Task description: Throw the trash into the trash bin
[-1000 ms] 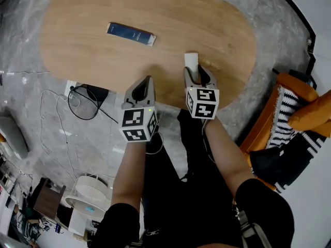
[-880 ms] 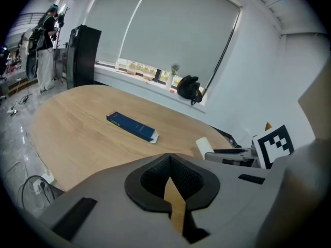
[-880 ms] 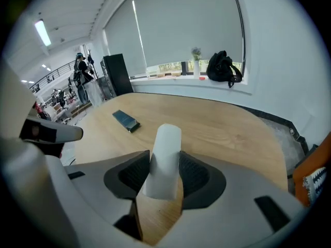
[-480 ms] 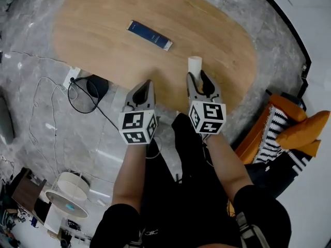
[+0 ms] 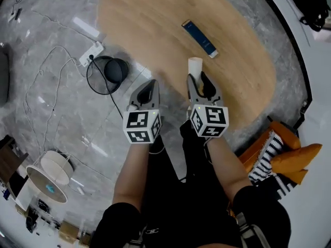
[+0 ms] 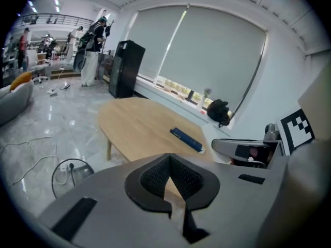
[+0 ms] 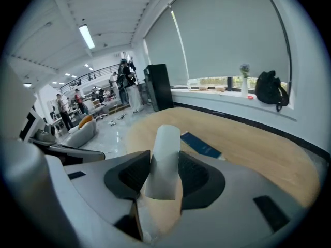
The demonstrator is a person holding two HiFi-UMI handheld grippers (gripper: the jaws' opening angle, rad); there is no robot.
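Trash [image 5: 195, 66] was pinched in the right claw [image 5: 199, 80]; the left claw [image 5: 148, 87] was closed, empty. The grip was best kept firm until a bin lay below.

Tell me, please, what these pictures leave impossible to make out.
Head view: print on the dark blue flat packet is too small to read.
Head view: the black round object on the floor is small and dark; bin or not, I cannot tell.
Right gripper view: the lower end of the white rolled paper is hidden between the right gripper's pads.
Left gripper view: distant people are too small.
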